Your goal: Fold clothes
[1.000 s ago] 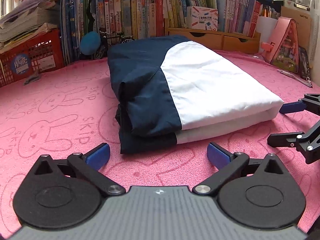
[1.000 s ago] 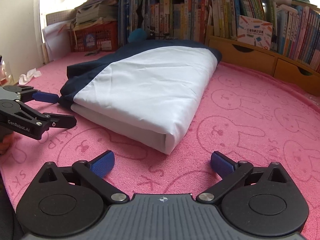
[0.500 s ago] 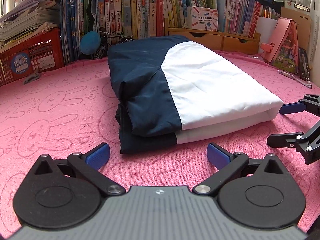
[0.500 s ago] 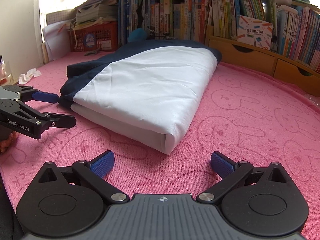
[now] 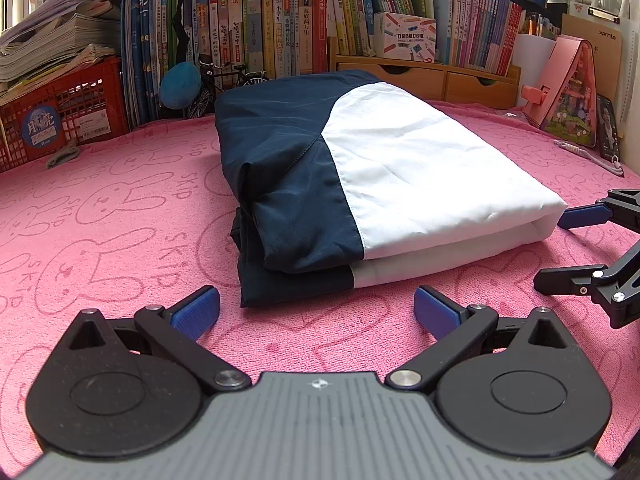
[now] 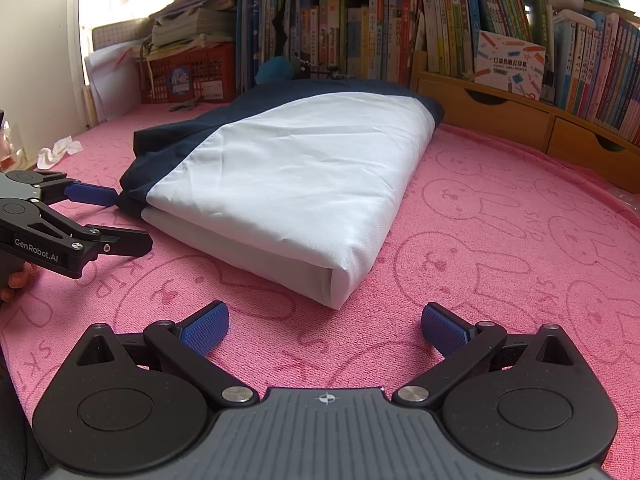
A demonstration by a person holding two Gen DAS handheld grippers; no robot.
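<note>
A navy and white garment [image 5: 360, 184] lies folded into a thick rectangle on the pink rabbit-print cloth [image 5: 100, 216]. My left gripper [image 5: 316, 312] stands open just short of its near navy corner, nothing between the blue pads. In the right wrist view the same garment [image 6: 288, 172] shows its white side, and my right gripper [image 6: 325, 326] is open in front of its near white corner. Each gripper appears in the other's view: the right gripper [image 5: 560, 248] beside the white edge, the left gripper [image 6: 120, 216] beside the navy edge, both open and apart from the fabric.
Bookshelves [image 5: 280, 36] line the back. A red crate [image 5: 60, 116] with stacked papers stands back left, wooden drawers [image 5: 432, 76] and a pink house-shaped box [image 5: 568, 92] back right. A crumpled tissue [image 6: 56, 152] lies at the far left. A hand [image 6: 16, 284] holds the left gripper.
</note>
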